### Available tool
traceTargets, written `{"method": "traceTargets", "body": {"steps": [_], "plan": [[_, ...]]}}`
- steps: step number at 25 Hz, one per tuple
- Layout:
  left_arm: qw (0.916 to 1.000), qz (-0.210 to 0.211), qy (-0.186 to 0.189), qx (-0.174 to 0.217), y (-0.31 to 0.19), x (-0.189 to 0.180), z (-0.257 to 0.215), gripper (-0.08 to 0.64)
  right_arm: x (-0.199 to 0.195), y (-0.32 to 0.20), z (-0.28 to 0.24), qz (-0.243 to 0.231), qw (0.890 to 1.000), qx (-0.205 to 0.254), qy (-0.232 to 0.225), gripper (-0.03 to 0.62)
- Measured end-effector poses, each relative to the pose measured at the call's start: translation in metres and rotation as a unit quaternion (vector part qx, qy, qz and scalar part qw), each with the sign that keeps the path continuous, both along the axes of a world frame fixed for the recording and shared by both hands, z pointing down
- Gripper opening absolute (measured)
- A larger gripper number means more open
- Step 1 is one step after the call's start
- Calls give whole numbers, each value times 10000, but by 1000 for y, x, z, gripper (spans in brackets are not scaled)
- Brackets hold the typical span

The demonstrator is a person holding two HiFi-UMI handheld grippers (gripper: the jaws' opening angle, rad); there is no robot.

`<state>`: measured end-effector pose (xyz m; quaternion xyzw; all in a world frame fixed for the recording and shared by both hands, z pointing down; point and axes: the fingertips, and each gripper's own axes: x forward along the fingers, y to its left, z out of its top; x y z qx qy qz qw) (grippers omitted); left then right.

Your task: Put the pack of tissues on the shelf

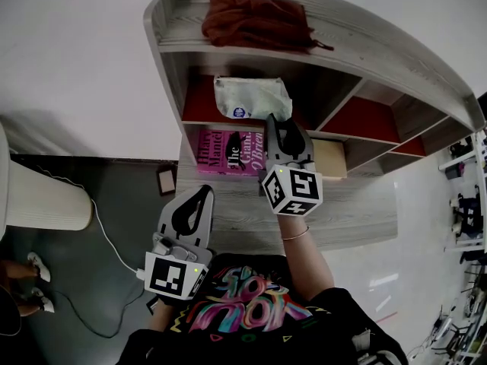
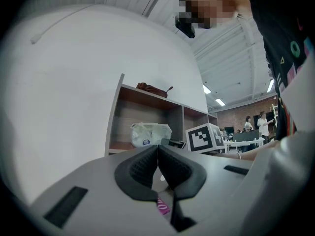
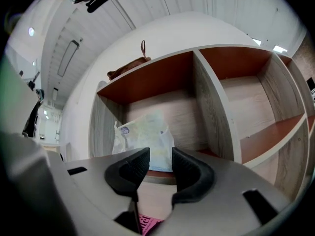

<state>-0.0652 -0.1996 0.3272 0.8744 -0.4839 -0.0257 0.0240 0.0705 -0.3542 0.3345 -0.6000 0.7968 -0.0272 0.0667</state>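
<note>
Pack: the crinkly pale-green plastic pack of tissues (image 1: pixel 253 97) is sitting in the upper left compartment, on the red-brown board.
Right gripper: the right gripper (image 1: pixel 280 120) is level and just in front of the pack, with its jaws apart and gripping nothing.
Shelf: the grey wood-grain shelf unit (image 1: pixel 365 44) has a rust-red bundle of cloth (image 1: pixel 255 21) on top.
Below: a pink book (image 1: pixel 228 152) lies flat on the level under the pack.
Left gripper: the left gripper (image 1: pixel 199 192) is held back, well apart from the shelf, with its jaws closed together and empty.

Wooden shelf (image 1: pixel 365 48): reddish cloth (image 1: pixel 255 20) on top, tissue pack (image 1: pixel 253 97) in left compartment, pink book (image 1: pixel 228 152) below
</note>
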Motion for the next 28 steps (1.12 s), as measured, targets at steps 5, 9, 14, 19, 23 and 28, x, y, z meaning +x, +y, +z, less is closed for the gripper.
{"method": "traceTargets", "body": {"steps": [5,9,14,19,23,28], "plan": [[10000,56,-1,16,4,3,-1,25,9,4,0,10,10000,-42,-68,155],[9999,107,3,61,6,6,-3,25,13,8,-4,34,10000,7,-76,156],[9999,124,-10,101,7,6,-5,25,11,15,-10,-45,10000,71,-22,156],[9999,78,-18,102,6,1,-4,25,3,24,-15,-281,9994,132,131,155],[10000,47,1,85,6,-2,-4,25,-2,37,-22,-526,9982,224,171,155],[10000,47,17,16,4,-4,0,25,-6,60,-28,-934,9951,251,184,144]]}}
